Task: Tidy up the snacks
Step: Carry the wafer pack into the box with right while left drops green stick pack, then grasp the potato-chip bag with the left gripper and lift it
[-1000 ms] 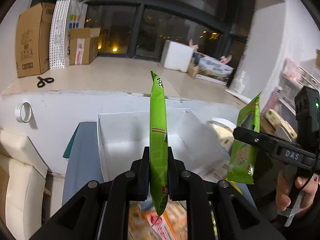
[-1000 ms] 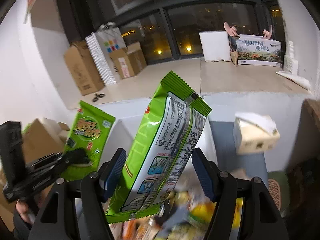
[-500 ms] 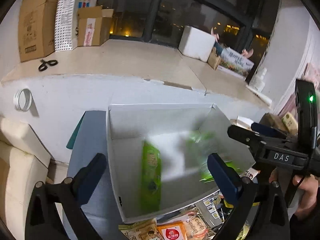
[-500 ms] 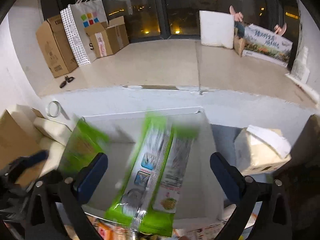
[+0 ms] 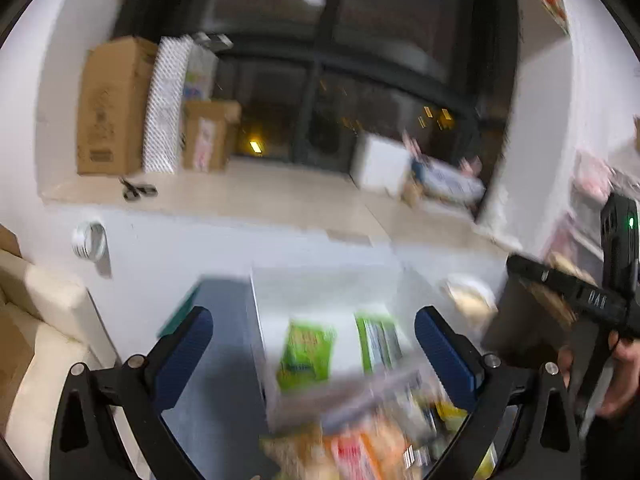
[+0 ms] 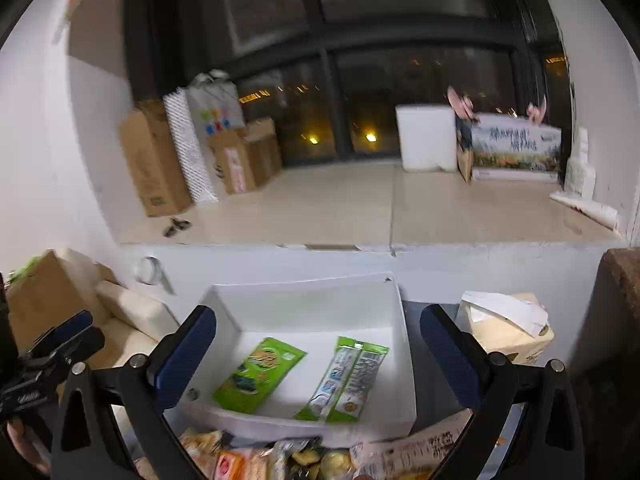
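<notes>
Both green foil snack packets have dropped from my grippers into the white rectangular cardboard box (image 6: pixel 400 360). My left gripper (image 5: pixel 314 346) and right gripper (image 6: pixel 318 344) gape wide, empty, above its near rim. Face-up packet (image 6: pixel 259 374) lies left, label-side packet (image 6: pixel 344 378) right, apart; the left view blurs them.

We saw a blue-grey table (image 6: pixel 430 396) carrying an open white box (image 6: pixel 404 364) at its middle. A cream tissue pack (image 6: pixel 506 330) sat on the table just right of the box, and a heap of mixed snack packets (image 6: pixel 304 460) lay against the box's near wall.
</notes>
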Tool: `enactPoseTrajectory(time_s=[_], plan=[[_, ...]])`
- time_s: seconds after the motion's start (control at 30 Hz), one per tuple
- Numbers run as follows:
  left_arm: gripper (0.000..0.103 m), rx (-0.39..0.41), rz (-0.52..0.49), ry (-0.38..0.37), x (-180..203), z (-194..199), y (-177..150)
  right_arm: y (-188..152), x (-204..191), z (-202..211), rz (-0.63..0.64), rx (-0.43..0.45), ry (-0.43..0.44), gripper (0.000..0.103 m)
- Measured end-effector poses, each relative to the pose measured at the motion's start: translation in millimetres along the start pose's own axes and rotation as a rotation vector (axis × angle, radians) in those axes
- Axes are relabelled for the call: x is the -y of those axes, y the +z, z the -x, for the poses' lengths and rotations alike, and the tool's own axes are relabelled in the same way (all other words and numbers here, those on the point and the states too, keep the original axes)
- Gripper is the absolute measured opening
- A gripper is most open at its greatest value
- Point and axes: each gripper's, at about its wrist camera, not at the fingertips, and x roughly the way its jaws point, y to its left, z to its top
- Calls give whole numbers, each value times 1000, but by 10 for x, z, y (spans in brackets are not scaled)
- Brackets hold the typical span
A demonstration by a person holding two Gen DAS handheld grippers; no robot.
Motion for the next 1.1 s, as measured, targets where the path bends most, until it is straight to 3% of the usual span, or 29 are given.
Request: enactPoseTrajectory(time_s=[0.13, 0.23, 0.3, 0.47, 0.57, 0.63, 0.77, 0.97, 1.1], plan=[[103, 15, -47, -7, 34, 402, -199, -208, -77, 565, -4, 27, 48, 103], [103, -7, -91, 63, 92, 599, -413, -442, -176, 1017, 18, 98, 55, 103], [103, -26, -97, 70, 96, 680, -557, -665, -277, 1306, 42, 141, 54, 103], [103, -95, -62, 81, 45, 740, -866, -1176, -500, 1548, 89, 79, 2, 103], [103, -162, -45, 6, 87, 666, -1037, -1435, -571, 1539, 120, -8, -17, 103], [103, -221, -16, -6, 123, 526, -1124, -1533, -557, 1552, 98, -34, 23, 103], [103, -338, 30, 9, 191, 123, -1270, -1569, -492, 1613, 94, -26, 1, 103], [103, -421, 63, 52, 201, -411, -1369, -1567, -474, 1688, 83, -13, 37, 103], [102, -520, 111, 76, 125, -712, -1486, -1600, -482, 1664, 88, -34, 11, 103]])
